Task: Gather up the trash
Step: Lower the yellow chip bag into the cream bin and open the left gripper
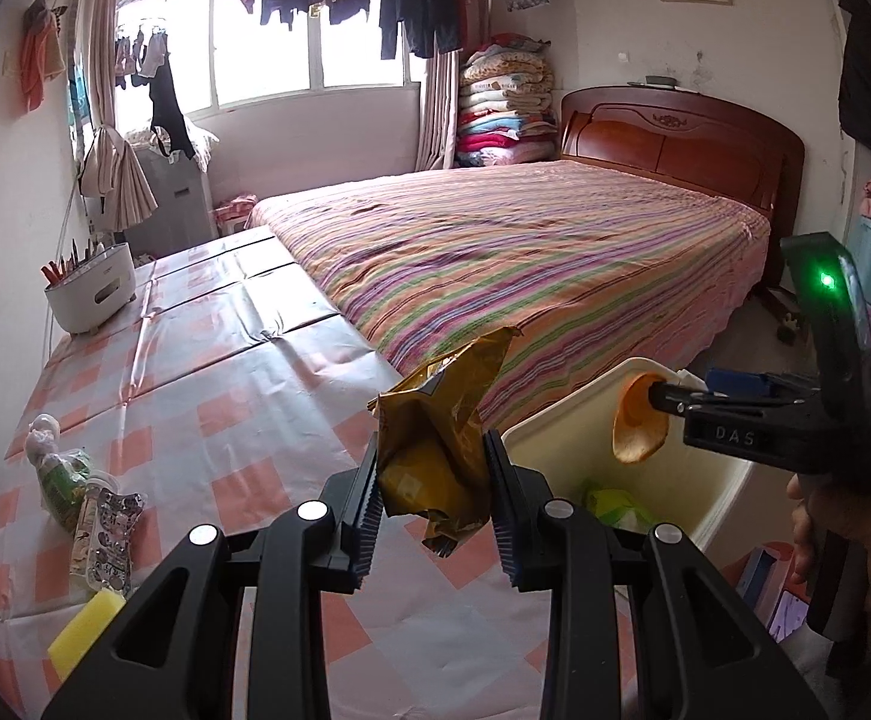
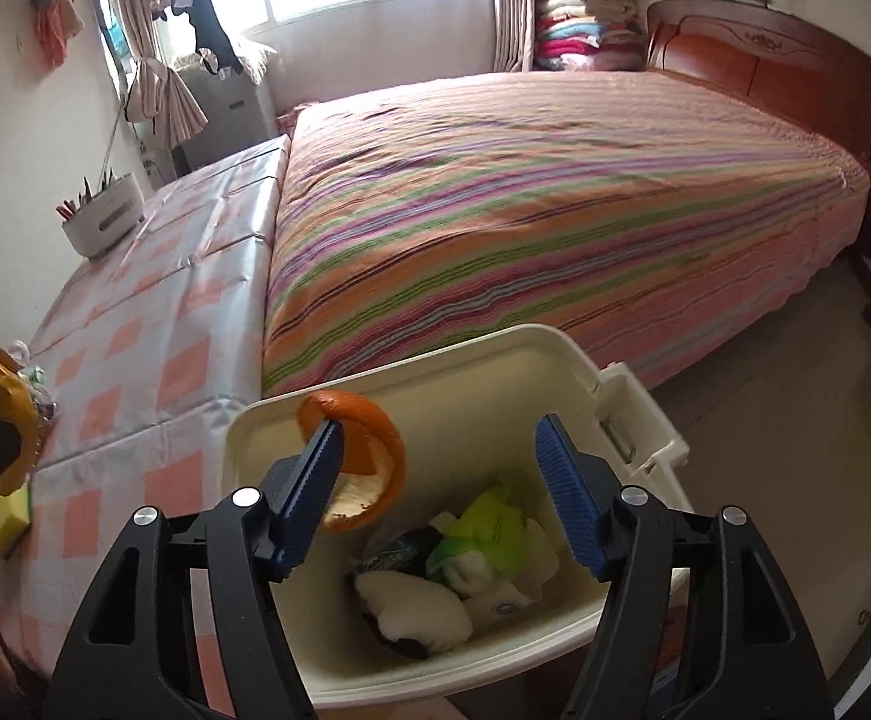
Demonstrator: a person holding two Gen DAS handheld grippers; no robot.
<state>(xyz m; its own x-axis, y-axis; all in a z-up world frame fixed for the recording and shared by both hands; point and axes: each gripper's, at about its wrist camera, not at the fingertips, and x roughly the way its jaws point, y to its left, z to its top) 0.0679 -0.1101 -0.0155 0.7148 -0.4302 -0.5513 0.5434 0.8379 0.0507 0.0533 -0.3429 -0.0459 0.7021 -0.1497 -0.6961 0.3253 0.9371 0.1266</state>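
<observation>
- A crumpled gold wrapper (image 1: 435,450) is pinched between the pads of the left gripper (image 1: 435,504), above the checked tablecloth (image 1: 225,396), with the cream bin (image 1: 717,480) just off its right finger.
- The right gripper (image 2: 435,492) is spread wide over the bin (image 2: 453,372); an orange peel (image 2: 369,462) rests against its left pad only.
- The peel could cling to that ribbed pad instead of dropping.
- If released too soon, the light wrapper could land on the table or catch the rim.
</observation>
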